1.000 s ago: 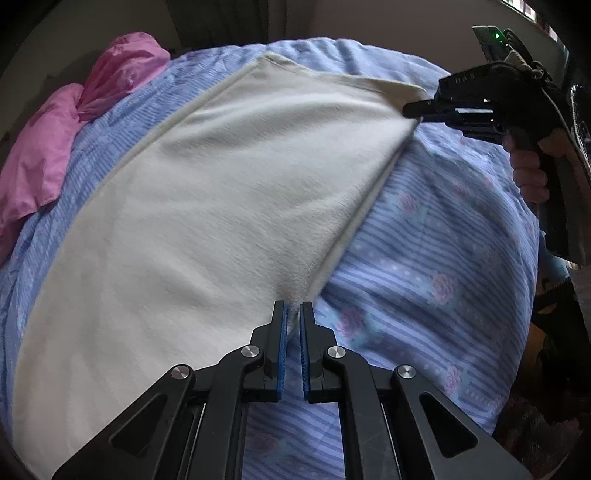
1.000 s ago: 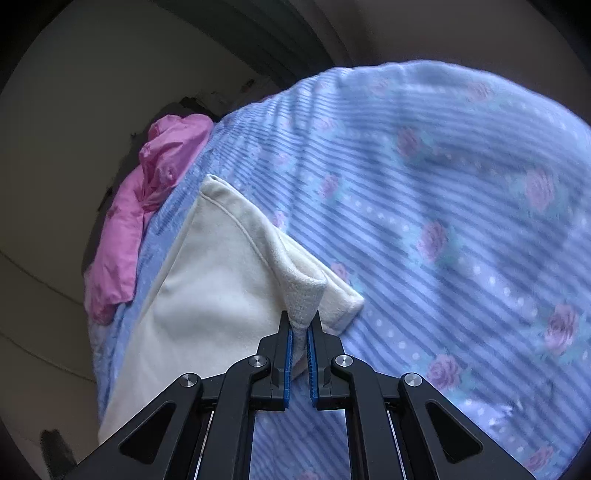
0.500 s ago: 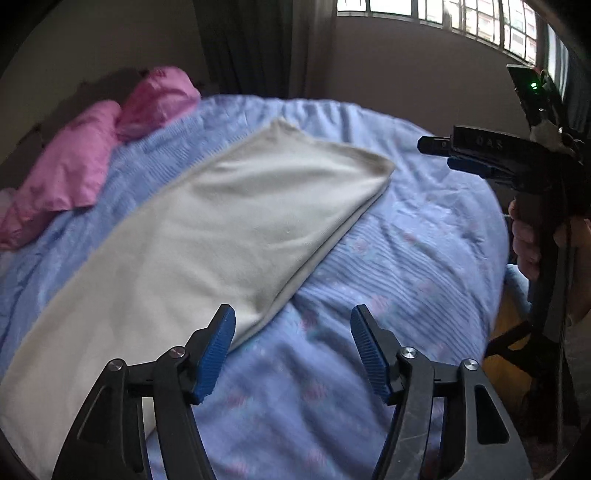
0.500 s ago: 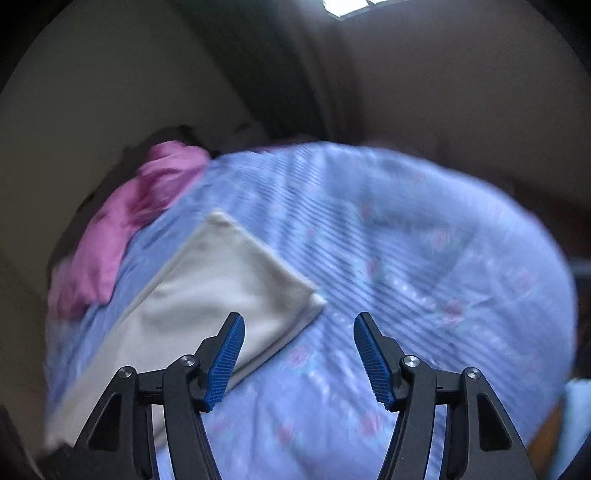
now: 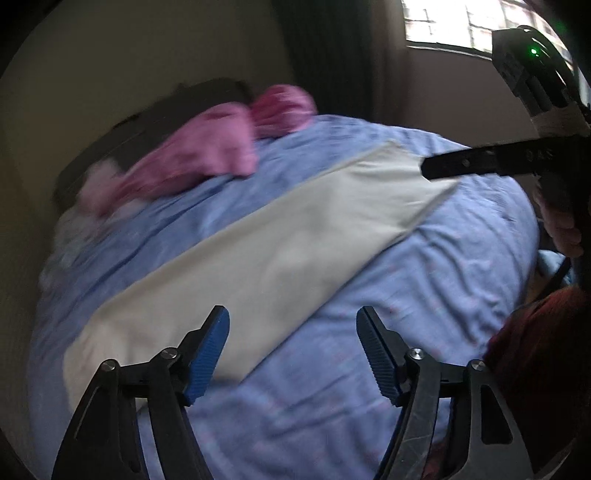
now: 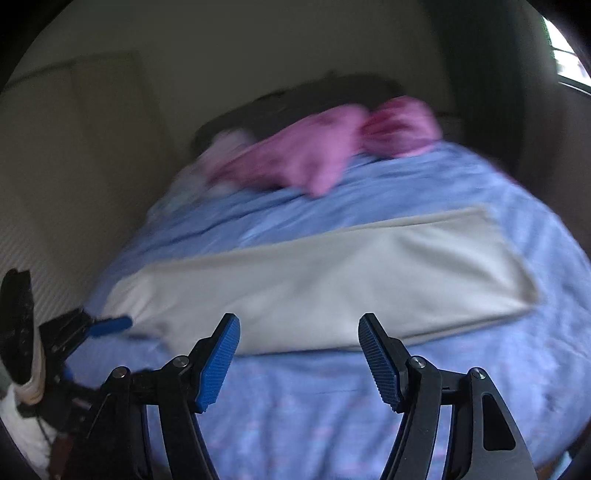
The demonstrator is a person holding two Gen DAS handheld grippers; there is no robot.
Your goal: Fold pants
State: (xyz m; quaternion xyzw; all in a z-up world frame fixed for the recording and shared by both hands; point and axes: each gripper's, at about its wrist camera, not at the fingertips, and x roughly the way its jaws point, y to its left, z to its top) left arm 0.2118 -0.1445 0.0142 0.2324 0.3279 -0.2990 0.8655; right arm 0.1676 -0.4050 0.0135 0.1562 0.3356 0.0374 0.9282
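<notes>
The cream pants [image 5: 280, 254] lie flat on the bed as one long folded strip; they also show in the right wrist view [image 6: 332, 284]. My left gripper [image 5: 291, 354] is open and empty, held above the bed near the strip's near edge. My right gripper [image 6: 299, 362] is open and empty, held above the bed in front of the strip's long edge. The right gripper shows in the left wrist view [image 5: 480, 166] over the strip's far end. The left gripper shows at the left of the right wrist view [image 6: 107, 325].
The bed has a blue striped floral cover [image 5: 443, 280], also shown in the right wrist view [image 6: 369, 424]. A pink garment [image 5: 207, 162] lies bunched at the far side by the dark headboard, also in the right wrist view [image 6: 332, 151]. A window [image 5: 461, 26] and dark curtain stand behind.
Both grippers let go of the pants' edge, opened wide and drew back and up from the bed. The pants now lie flat and released.
</notes>
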